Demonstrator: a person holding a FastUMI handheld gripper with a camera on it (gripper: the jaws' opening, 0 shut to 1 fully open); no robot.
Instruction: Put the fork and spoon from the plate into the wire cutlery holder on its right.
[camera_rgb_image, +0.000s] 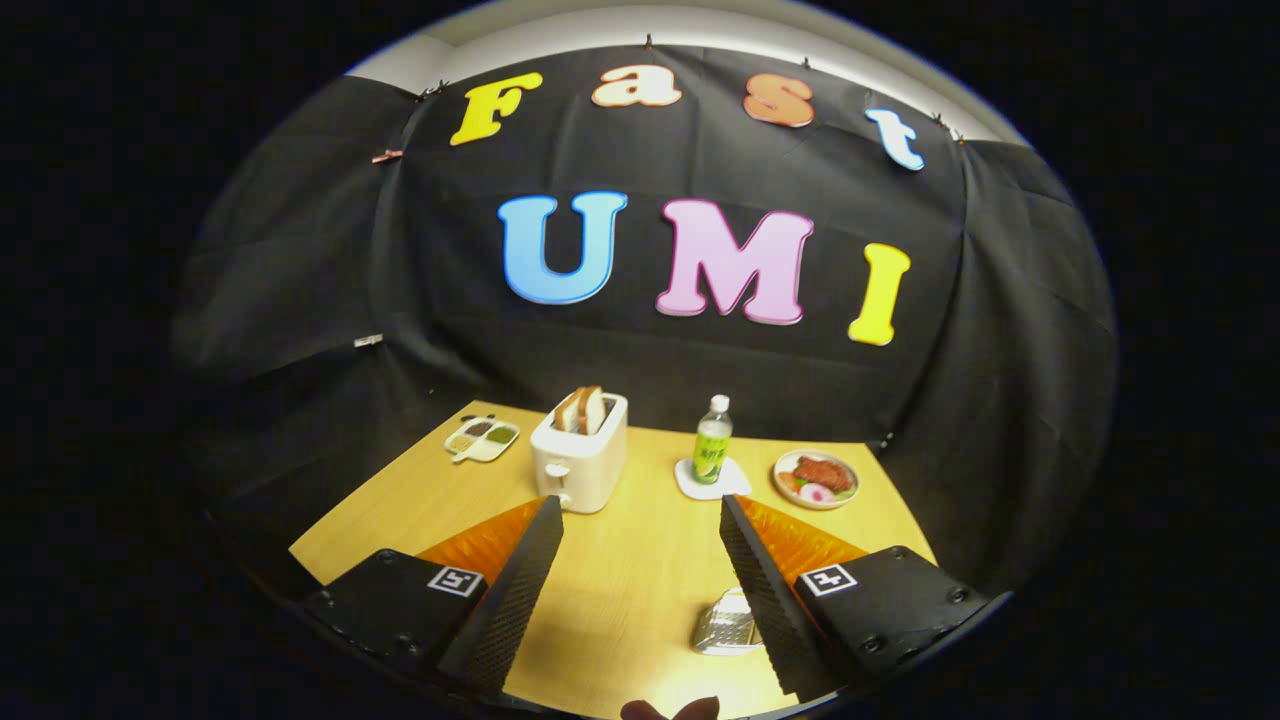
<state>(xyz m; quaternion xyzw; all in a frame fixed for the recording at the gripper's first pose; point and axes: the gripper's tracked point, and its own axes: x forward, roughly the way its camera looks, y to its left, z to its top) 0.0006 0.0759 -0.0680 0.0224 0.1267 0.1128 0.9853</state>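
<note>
Gripper (640, 520) spread wide, empty, above light wooden desk (620, 590); shiny wire cutlery holder (727, 622), prob., by right finger; white toaster (581, 455) beyond.

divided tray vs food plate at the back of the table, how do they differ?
The divided tray is squarish with compartments, beyond the toaster; the food plate is round and undivided, past the bottle. The tray holds small dark portions, the plate a heaped meal. Both lie flat, far beyond the open tool.
</note>
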